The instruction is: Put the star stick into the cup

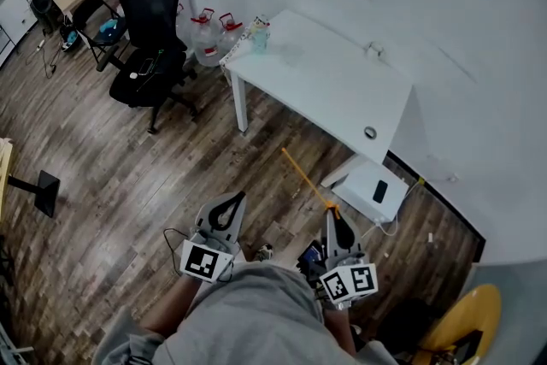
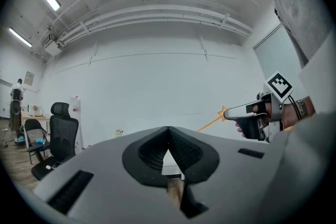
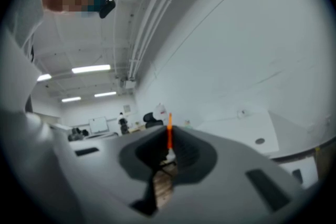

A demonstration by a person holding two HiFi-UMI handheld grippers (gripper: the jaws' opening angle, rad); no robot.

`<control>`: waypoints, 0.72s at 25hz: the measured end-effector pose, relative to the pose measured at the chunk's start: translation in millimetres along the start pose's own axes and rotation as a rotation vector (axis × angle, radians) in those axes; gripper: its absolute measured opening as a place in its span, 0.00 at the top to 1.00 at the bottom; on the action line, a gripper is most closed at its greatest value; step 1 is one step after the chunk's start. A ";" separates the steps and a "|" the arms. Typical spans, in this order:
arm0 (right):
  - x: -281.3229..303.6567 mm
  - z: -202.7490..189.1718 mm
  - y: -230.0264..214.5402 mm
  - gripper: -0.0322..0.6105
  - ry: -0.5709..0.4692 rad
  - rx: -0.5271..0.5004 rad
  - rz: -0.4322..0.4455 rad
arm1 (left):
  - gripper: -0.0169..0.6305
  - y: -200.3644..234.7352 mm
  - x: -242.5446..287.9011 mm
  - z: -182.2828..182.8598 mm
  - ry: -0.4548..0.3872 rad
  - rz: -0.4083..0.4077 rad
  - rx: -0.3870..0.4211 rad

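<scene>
A thin orange star stick point(image 1: 303, 177) points up and to the left over the wooden floor, with my right gripper point(image 1: 335, 214) shut on its lower end. In the right gripper view the stick point(image 3: 169, 136) rises from between the closed jaws of the right gripper point(image 3: 169, 131). The left gripper view shows its star tip point(image 2: 223, 113). A small clear cup point(image 1: 259, 34) stands on the far left corner of the white table point(image 1: 342, 90), well ahead of both grippers. My left gripper point(image 1: 235, 197) is shut and empty; its jaws point(image 2: 168, 129) meet with nothing between them.
Black office chairs point(image 1: 154, 38) and water jugs point(image 1: 209, 30) stand left of the table. A white box point(image 1: 372, 188) sits on the floor below the table's near end. A yellow stool point(image 1: 466, 320) is at the lower right and a black stand base point(image 1: 43, 188) at the left.
</scene>
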State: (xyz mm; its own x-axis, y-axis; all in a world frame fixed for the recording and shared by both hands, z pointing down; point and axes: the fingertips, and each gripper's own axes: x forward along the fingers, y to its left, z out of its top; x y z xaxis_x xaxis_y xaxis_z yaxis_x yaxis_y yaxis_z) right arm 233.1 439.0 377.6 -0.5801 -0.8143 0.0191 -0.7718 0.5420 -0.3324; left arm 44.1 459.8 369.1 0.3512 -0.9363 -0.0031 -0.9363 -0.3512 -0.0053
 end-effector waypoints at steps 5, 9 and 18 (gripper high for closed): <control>8.8 -3.3 -1.6 0.88 0.013 -0.002 0.004 | 0.93 7.6 2.6 -4.0 0.011 0.008 -0.007; 29.0 -3.1 -2.0 0.88 0.016 -0.014 -0.001 | 0.93 27.5 16.1 -8.7 0.020 0.002 -0.009; 85.4 -4.3 -12.5 0.88 0.032 -0.018 -0.086 | 0.93 75.3 63.8 -15.9 0.020 -0.062 -0.042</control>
State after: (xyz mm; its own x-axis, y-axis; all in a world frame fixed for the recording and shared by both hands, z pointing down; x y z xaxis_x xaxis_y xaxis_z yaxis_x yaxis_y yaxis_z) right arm 192.1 363.6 387.5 -0.5196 -0.8509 0.0774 -0.8234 0.4745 -0.3114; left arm -4.1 373.5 384.4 0.4087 -0.9125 0.0157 -0.9122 -0.4079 0.0375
